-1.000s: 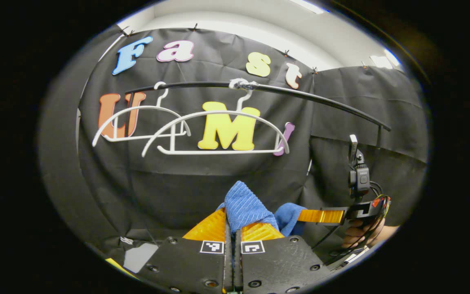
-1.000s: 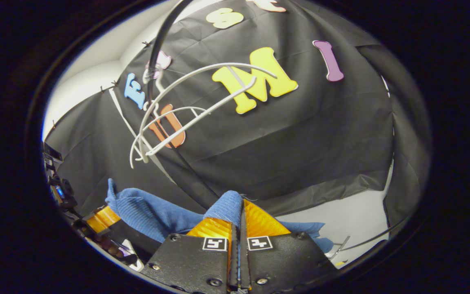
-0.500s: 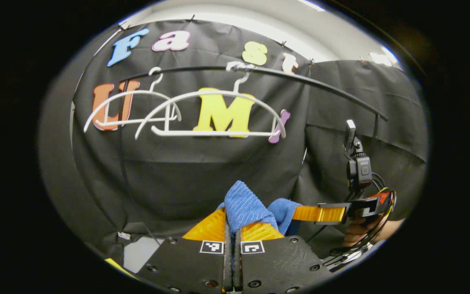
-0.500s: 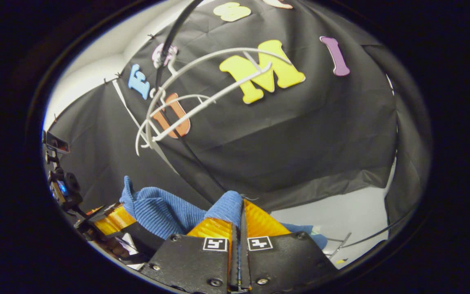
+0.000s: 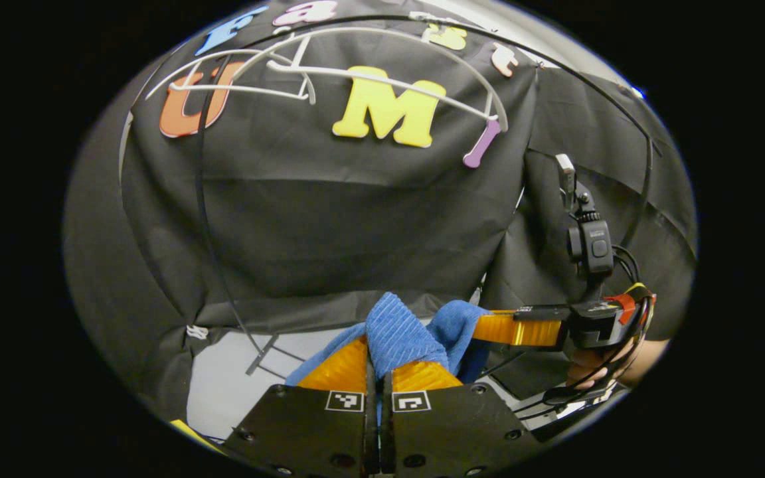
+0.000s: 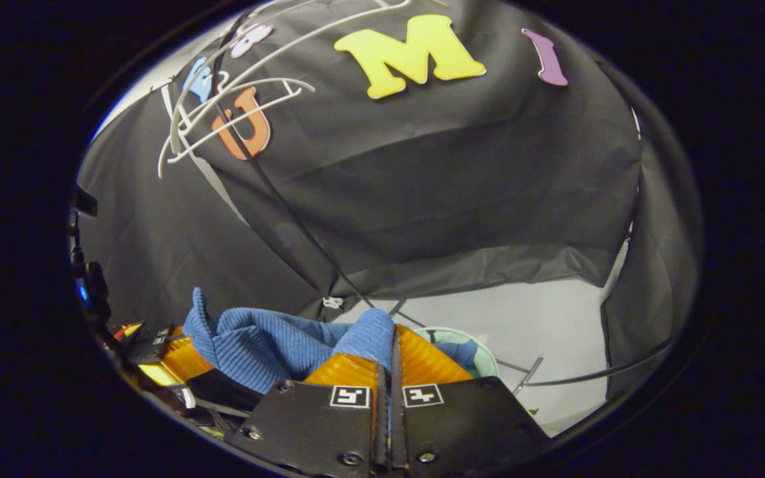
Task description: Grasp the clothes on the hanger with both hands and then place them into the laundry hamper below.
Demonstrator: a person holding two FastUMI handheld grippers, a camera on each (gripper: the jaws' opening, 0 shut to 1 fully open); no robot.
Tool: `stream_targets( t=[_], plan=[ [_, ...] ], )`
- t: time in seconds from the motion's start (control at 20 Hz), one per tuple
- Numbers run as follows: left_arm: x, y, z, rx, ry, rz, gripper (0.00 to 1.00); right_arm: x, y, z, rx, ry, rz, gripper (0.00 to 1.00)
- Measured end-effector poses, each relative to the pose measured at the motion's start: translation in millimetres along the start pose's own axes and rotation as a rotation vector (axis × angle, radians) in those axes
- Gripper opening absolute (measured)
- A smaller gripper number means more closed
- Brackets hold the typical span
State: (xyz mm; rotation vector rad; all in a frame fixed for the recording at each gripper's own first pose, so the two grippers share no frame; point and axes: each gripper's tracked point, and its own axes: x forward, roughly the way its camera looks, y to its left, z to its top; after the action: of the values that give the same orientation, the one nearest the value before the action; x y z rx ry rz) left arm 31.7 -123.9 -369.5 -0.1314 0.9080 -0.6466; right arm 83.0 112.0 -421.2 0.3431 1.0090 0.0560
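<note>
Blue ribbed cloth [image 5: 399, 332] is strung between the two tongs, long axis running roughly sideways from one to the other, off the hangers. Left tongs [image 5: 377, 368]: orange fingers closed tight, pinching a bunched fold of the cloth that sticks up just past the tips. In the left gripper view the cloth runs right from there to the right tongs [image 5: 489, 326], whose orange fingers point left, flat, and clamp the other end; a hand [image 5: 592, 372] holds that unit from below, cables around it.

Right gripper view: right tongs [image 6: 390, 358] fully closed on a fold of the cloth [image 6: 269, 342], which spreads left toward the left tongs' orange fingers [image 6: 180, 358] at the lower left edge; one corner of cloth sticks up there. Cloth sags slightly between the grips, ribs running along its length.

Pale green hamper rim [image 6: 485, 352] sits just beyond and right of the right tongs, more blue fabric inside it, on a grey floor [image 6: 542, 325]. Two white hangers [image 5: 382, 63] hang bare, well above both tongs, on a black rail [image 5: 575, 83]. Thin black rack legs [image 6: 303, 232] slant down to the floor beyond the tongs.
</note>
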Motion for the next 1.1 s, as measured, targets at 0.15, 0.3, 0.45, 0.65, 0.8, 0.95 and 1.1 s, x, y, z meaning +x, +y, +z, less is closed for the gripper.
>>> stream_targets(
  t=[0.15, 0.3, 0.45, 0.65, 0.8, 0.95, 1.1],
  plan=[
    [12.2, -3.2, -18.3, -0.011, 0.051, 0.012, 0.02, 19.7, -19.4, -19.6, -0.007, 0.050, -0.047, 0.05],
    [22.2, -1.9, -51.0, -0.018, 0.128, 0.028, 0.02, 42.4, -34.2, -47.5, 0.047, 0.141, -0.100, 0.05],
    [31.6, 5.0, -89.3, -0.005, 0.260, 0.085, 0.07, 71.7, -51.6, -86.0, 0.065, 0.282, -0.146, 0.06],
    [39.6, 5.8, -140.0, 0.005, 0.473, 0.149, 0.04, 78.0, -74.4, -118.6, 0.074, 0.374, -0.193, 0.34],
    [37.9, -4.9, -162.1, -0.022, 0.551, 0.121, 0.15, 67.8, -88.5, -116.9, 0.050, 0.375, -0.245, 0.59],
    [35.6, -2.3, -167.4, -0.029, 0.549, 0.110, 0.61, 48.8, -99.1, -102.9, 0.029, 0.322, -0.279, 0.61],
    [22.5, 9.0, -151.9, -0.043, 0.521, 0.145, 1.00, 29.0, -103.4, -87.1, -0.006, 0.248, -0.313, 0.64]
  ],
)
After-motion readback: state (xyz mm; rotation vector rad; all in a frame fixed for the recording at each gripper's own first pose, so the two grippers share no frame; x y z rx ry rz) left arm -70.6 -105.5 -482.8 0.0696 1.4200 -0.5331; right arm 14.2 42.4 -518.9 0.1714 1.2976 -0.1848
